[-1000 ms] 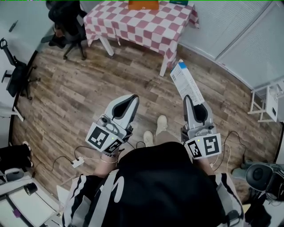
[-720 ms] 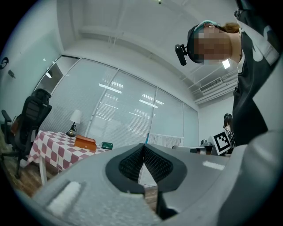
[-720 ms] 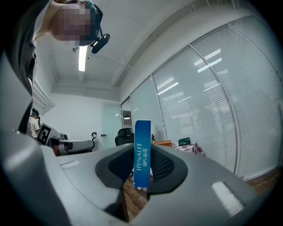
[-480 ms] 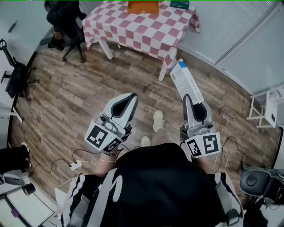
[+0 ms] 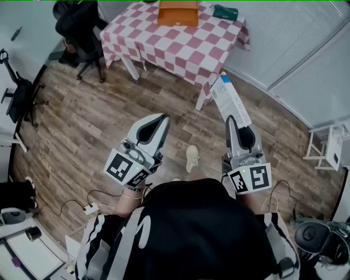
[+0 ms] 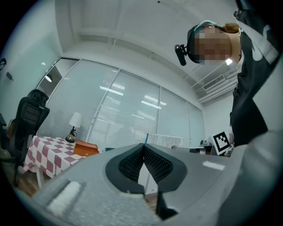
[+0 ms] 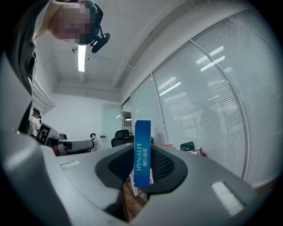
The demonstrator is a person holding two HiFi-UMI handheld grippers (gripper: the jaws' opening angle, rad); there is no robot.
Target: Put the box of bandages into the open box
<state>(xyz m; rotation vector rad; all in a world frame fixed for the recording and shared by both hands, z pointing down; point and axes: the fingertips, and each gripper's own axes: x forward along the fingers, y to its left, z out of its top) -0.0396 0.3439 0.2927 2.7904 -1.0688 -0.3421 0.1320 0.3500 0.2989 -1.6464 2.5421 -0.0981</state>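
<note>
My right gripper (image 5: 233, 122) is shut on the box of bandages (image 5: 229, 100), a white and blue carton that sticks up and forward out of the jaws. In the right gripper view the box's blue edge (image 7: 142, 152) stands upright between the pads. My left gripper (image 5: 159, 123) is shut with nothing in it; its pads meet at the tips (image 6: 143, 149). The orange box (image 5: 178, 12) sits on the red-and-white checked table (image 5: 180, 41) ahead, well beyond both grippers. It also shows in the left gripper view as an orange box (image 6: 86, 148) on that table (image 6: 46, 152).
A green object (image 5: 225, 12) lies on the table's far right corner. A black office chair (image 5: 82, 24) stands left of the table. A white rack (image 5: 328, 146) is at the right, and cables (image 5: 87, 208) lie on the wooden floor. The person's shoe (image 5: 192, 157) shows between the grippers.
The table and the orange box have slid lower and nearer in the head view as the person walks toward them. Both grippers keep their pose, and the right one still holds the box.
</note>
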